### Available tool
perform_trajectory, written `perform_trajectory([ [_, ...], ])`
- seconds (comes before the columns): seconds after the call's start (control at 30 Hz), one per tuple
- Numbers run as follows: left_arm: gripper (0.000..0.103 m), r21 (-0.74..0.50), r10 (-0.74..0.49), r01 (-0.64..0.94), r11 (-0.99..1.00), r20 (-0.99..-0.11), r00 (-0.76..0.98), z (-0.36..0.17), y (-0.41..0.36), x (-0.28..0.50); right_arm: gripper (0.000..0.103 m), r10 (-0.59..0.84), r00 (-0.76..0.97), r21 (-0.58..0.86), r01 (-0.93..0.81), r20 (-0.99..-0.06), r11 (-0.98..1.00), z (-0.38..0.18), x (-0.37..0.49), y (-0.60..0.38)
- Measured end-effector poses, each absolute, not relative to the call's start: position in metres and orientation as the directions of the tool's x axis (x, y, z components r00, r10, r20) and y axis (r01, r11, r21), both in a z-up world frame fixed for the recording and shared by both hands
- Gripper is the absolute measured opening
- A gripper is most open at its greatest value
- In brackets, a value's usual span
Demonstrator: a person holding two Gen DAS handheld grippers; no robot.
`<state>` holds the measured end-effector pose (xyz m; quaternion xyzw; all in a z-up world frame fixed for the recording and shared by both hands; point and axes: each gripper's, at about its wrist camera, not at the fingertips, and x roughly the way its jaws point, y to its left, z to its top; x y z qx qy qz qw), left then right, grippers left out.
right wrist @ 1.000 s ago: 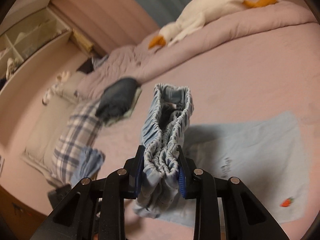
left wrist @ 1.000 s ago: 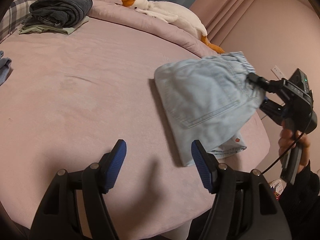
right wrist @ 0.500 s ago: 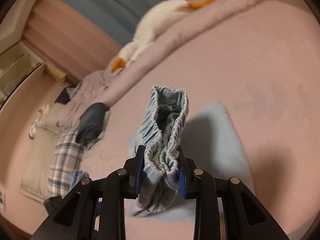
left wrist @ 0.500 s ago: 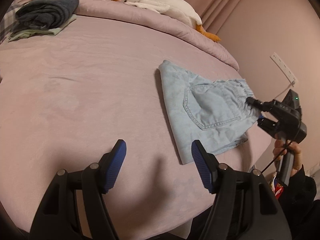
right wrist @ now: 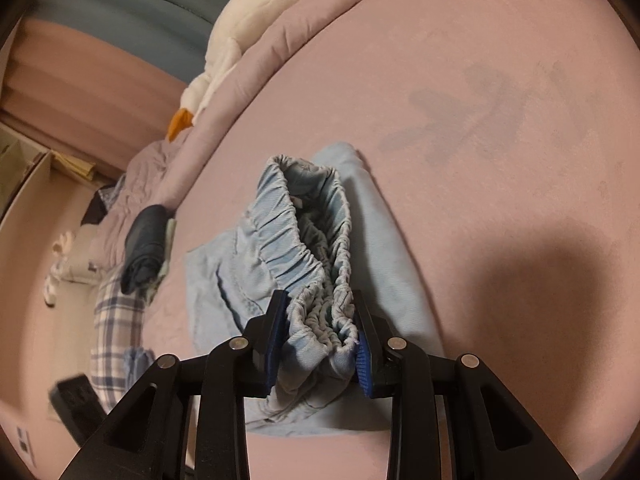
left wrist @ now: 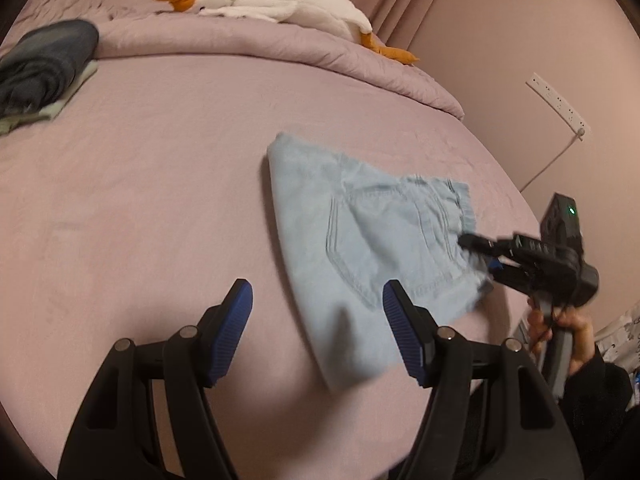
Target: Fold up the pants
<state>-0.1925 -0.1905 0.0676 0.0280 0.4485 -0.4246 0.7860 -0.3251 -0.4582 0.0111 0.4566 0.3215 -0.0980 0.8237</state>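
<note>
Light blue denim pants (left wrist: pixel 360 236) lie folded on the pink bed (left wrist: pixel 160 184), back pocket up. My right gripper (right wrist: pixel 320 332) is shut on their gathered elastic waistband (right wrist: pixel 304 240) near the bed's right edge; it also shows in the left wrist view (left wrist: pixel 480 256), low over the bed. My left gripper (left wrist: pixel 316 328) is open and empty, hovering over the bed just left of the pants' near end.
A white goose plush (left wrist: pixel 280 0) lies on the rolled pink duvet (left wrist: pixel 280 48) at the back. A stack of dark folded clothes (left wrist: pixel 40 68) sits at the far left. A wall with a power strip (left wrist: pixel 560 100) stands beyond the right edge.
My right gripper has lowered the waistband over the folded legs toward the bed's right edge. The pants now lie flatter. My left gripper stays open.
</note>
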Motion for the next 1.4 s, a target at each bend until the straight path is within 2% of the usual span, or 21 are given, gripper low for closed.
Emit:
perform_trajectory([
  [0.1, 0.065, -0.348, -0.646, 0.683, 0.643, -0.726, 0.238, 0.068, -0.202, -0.174, 0.032, 0.116, 0.760, 0.658, 0.464, -0.640, 0.593, 0.013, -0.326, -0.458],
  [0.17, 0.058, -0.363, -0.656, 0.680, 0.637, -0.719, 0.231, 0.070, -0.208, -0.162, 0.037, 0.091, 0.747, 0.622, 0.472, -0.659, 0.625, 0.016, -0.326, -0.456],
  [0.23, 0.051, -0.355, -0.654, 0.681, 0.640, -0.718, 0.240, 0.072, -0.216, -0.150, 0.047, 0.057, 0.734, 0.576, 0.480, -0.677, 0.662, 0.022, -0.327, -0.454],
  [0.3, 0.045, -0.343, -0.652, 0.689, 0.639, -0.716, 0.249, 0.075, -0.224, -0.139, 0.052, 0.005, 0.718, 0.516, 0.494, -0.696, 0.700, 0.030, -0.329, -0.451],
  [0.4, 0.034, -0.325, -0.656, 0.713, 0.621, -0.713, 0.247, 0.079, -0.236, -0.127, 0.053, -0.133, 0.699, 0.371, 0.519, -0.703, 0.770, 0.049, -0.335, -0.442],
  [0.47, 0.029, -0.319, -0.664, 0.736, 0.598, -0.712, 0.231, 0.080, -0.245, -0.122, 0.053, -0.199, 0.716, 0.291, 0.499, -0.670, 0.816, 0.063, -0.338, -0.432],
  [0.57, 0.025, -0.289, -0.640, 0.748, 0.597, -0.734, 0.226, 0.076, -0.259, -0.114, 0.053, -0.111, 0.780, 0.274, 0.344, -0.616, 0.898, 0.075, -0.327, -0.405],
  [0.6, 0.025, -0.288, -0.634, 0.749, 0.597, -0.742, 0.220, 0.073, -0.263, -0.111, 0.048, -0.082, 0.784, 0.261, 0.301, -0.615, 0.917, 0.075, -0.322, -0.396],
  [0.63, 0.024, -0.285, -0.626, 0.748, 0.599, -0.750, 0.215, 0.069, -0.266, -0.108, 0.038, -0.051, 0.779, 0.230, 0.246, -0.624, 0.942, 0.073, -0.312, -0.382],
  [0.7, 0.022, -0.266, -0.606, 0.754, 0.600, -0.767, 0.212, 0.063, -0.271, -0.104, 0.032, -0.043, 0.752, 0.175, 0.208, -0.658, 0.962, 0.065, -0.297, -0.367],
  [0.87, 0.020, -0.260, -0.568, 0.765, 0.589, -0.807, 0.164, 0.045, -0.284, -0.089, 0.030, 0.006, 0.711, 0.160, 0.150, -0.703, 0.976, 0.046, -0.283, -0.351],
  [1.13, 0.020, -0.215, -0.545, 0.799, 0.562, -0.823, 0.162, 0.036, -0.289, -0.091, 0.030, 0.200, 0.672, 0.169, -0.112, -0.713, 0.979, 0.037, -0.258, -0.283],
  [1.3, 0.020, -0.195, -0.536, 0.807, 0.558, -0.827, 0.172, 0.030, -0.294, -0.091, 0.030, 0.140, 0.624, 0.042, -0.168, -0.768, 0.985, 0.021, -0.248, -0.257],
  [1.4, 0.021, -0.176, -0.530, 0.806, 0.566, -0.826, 0.192, 0.030, -0.298, -0.092, 0.030, 0.131, 0.614, 0.034, -0.167, -0.778, 0.985, 0.021, -0.248, -0.257],
])
